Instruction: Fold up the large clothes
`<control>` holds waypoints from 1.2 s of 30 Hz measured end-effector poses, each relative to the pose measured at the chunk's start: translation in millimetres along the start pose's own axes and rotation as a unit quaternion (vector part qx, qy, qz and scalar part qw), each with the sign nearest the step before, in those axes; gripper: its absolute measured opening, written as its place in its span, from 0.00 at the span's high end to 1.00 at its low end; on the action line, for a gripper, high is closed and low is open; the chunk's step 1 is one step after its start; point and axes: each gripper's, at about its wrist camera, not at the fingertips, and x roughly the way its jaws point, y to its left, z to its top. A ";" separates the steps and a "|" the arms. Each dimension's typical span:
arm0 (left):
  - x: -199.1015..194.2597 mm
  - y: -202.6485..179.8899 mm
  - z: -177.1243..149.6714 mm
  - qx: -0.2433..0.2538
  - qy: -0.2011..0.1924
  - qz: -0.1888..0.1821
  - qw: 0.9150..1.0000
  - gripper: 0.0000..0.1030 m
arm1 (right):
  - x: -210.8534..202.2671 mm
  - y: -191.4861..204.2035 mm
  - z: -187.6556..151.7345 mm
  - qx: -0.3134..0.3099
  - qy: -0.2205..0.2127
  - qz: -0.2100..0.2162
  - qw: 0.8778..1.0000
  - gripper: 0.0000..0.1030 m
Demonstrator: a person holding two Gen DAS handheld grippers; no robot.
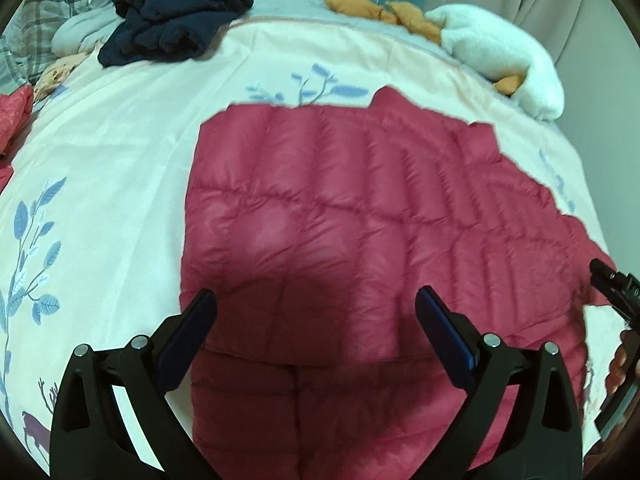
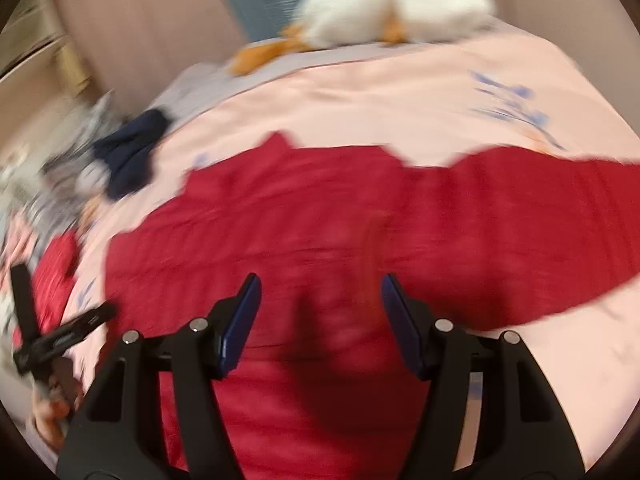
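A red quilted down jacket (image 1: pixel 340 216) lies spread flat on the pale pink bedspread (image 1: pixel 120 152), partly folded, with a folded edge running across near the fingers. My left gripper (image 1: pixel 316 304) hovers over its near part, jaws wide open with nothing between them. The right wrist view is blurred; there the same jacket (image 2: pixel 320 216) fills the middle and my right gripper (image 2: pixel 320 292) stands open above it, holding nothing. The right gripper's tip (image 1: pixel 612 284) shows at the left view's right edge, and the left gripper (image 2: pixel 60 332) appears at the far left of the right view.
A dark navy garment (image 1: pixel 176 16) lies bunched at the far left of the bed beside plaid pillows (image 1: pixel 52 12). A white fleece item (image 1: pixel 500 52) and orange cloth (image 1: pixel 360 4) sit at the far right. Another red garment (image 1: pixel 14 120) lies at the left edge. Curtains hang behind.
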 end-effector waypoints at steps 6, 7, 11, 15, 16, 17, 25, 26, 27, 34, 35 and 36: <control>10.0 -54.9 -1.8 0.071 0.008 0.002 0.997 0.03 | 52.7 46.7 -13.1 -0.087 0.075 -0.032 0.993 0.38; 18.9 -63.5 -4.0 0.084 0.022 0.009 0.996 0.03 | 55.1 37.0 -13.8 -0.076 0.079 -0.034 0.993 0.39; 33.5 -66.3 -8.2 0.093 0.040 0.020 0.995 0.03 | 28.5 -11.8 -7.7 -0.006 0.056 0.009 0.998 0.36; 33.3 -56.5 -6.7 0.077 0.041 0.005 0.996 0.01 | -25.6 -100.1 -2.2 0.119 -0.013 0.002 0.993 0.23; 31.3 -53.6 -6.0 0.069 0.040 0.000 0.997 0.01 | -40.7 -135.3 -5.6 0.177 -0.030 0.005 0.984 0.23; 28.7 -51.8 -6.6 0.061 0.039 -0.006 0.997 0.01 | -47.7 -158.4 -8.4 0.214 -0.040 0.003 0.976 0.23; -2.7 -33.3 -14.2 -0.047 0.038 -0.094 0.994 0.01 | -93.0 -317.4 -55.7 0.439 -0.131 -0.020 0.889 0.25; -6.7 -32.0 -17.4 -0.057 0.037 -0.105 0.992 0.01 | -93.3 -324.5 -56.0 0.444 -0.133 -0.023 0.886 0.26; -11.0 -30.7 -20.4 -0.066 0.036 -0.114 0.991 0.01 | -92.3 -332.1 -55.4 0.451 -0.135 -0.021 0.882 0.29; -34.0 -20.8 -41.4 -0.114 0.030 -0.145 0.982 0.01 | -86.1 -364.8 -48.9 0.475 -0.174 -0.026 0.862 0.50; -34.3 -20.0 -42.5 -0.118 0.032 -0.146 0.982 0.01 | -82.7 -370.8 -48.4 0.480 -0.176 -0.027 0.859 0.55; -35.1 -17.8 -45.0 -0.124 0.034 -0.144 0.981 0.01 | -83.8 -377.8 -47.6 0.480 -0.175 -0.028 0.859 0.65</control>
